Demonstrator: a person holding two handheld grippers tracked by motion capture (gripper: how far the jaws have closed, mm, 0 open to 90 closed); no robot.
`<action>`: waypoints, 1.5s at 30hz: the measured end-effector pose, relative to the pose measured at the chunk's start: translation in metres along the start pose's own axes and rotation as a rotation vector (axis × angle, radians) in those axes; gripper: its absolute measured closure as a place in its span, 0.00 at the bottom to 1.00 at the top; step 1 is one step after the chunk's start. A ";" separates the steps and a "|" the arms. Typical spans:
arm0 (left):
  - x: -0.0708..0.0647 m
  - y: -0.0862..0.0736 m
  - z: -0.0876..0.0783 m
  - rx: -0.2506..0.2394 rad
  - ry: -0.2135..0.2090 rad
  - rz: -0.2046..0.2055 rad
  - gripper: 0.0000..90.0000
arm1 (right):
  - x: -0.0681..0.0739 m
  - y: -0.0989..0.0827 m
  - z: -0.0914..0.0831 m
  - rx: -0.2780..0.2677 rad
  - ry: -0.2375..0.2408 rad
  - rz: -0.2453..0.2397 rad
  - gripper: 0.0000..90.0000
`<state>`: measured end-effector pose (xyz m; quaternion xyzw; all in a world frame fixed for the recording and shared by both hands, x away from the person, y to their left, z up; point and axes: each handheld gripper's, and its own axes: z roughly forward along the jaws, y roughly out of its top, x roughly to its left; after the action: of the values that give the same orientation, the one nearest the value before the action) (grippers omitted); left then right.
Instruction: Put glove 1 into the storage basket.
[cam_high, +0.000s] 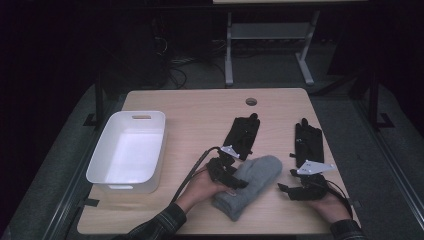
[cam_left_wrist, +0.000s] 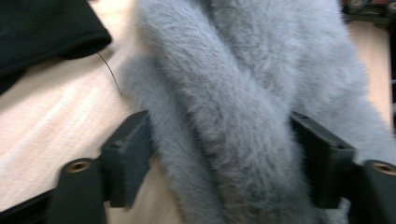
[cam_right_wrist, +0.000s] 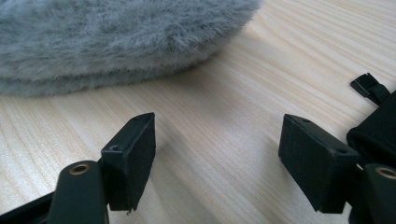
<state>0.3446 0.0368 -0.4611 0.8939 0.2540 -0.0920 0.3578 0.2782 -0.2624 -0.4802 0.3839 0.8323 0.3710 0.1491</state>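
A grey fuzzy mitten (cam_high: 255, 180) lies on the wooden table (cam_high: 200, 115) near its front edge. My left gripper (cam_high: 232, 182) is at the mitten's left side. In the left gripper view a thick fold of the mitten (cam_left_wrist: 233, 93) fills the gap of the left gripper (cam_left_wrist: 220, 154), and the fur touches both pads. My right gripper (cam_high: 284, 189) rests low on the table to the right of the mitten. Its jaws stand open over bare wood in the right gripper view (cam_right_wrist: 217, 149), with the mitten (cam_right_wrist: 107, 37) a little ahead of them.
Two black gloves lie behind the mitten, one in the middle (cam_high: 242, 135) and one at the right (cam_high: 308, 142). A white bin (cam_high: 160, 150) stands at the left of the table. A round cable hole (cam_high: 251, 101) is near the far edge.
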 end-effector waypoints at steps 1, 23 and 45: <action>0.000 0.000 0.000 0.002 -0.010 -0.006 0.35 | 0.000 0.000 0.000 0.002 0.000 -0.001 0.30; -0.023 0.010 -0.015 0.012 0.027 0.100 0.88 | 0.000 -0.001 0.000 -0.008 0.003 0.000 0.30; -0.028 0.027 -0.094 -0.118 0.077 0.104 0.88 | 0.000 -0.001 0.001 -0.010 0.001 -0.003 0.30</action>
<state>0.3330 0.0736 -0.3668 0.8862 0.2256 -0.0237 0.4039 0.2783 -0.2625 -0.4812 0.3819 0.8311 0.3749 0.1512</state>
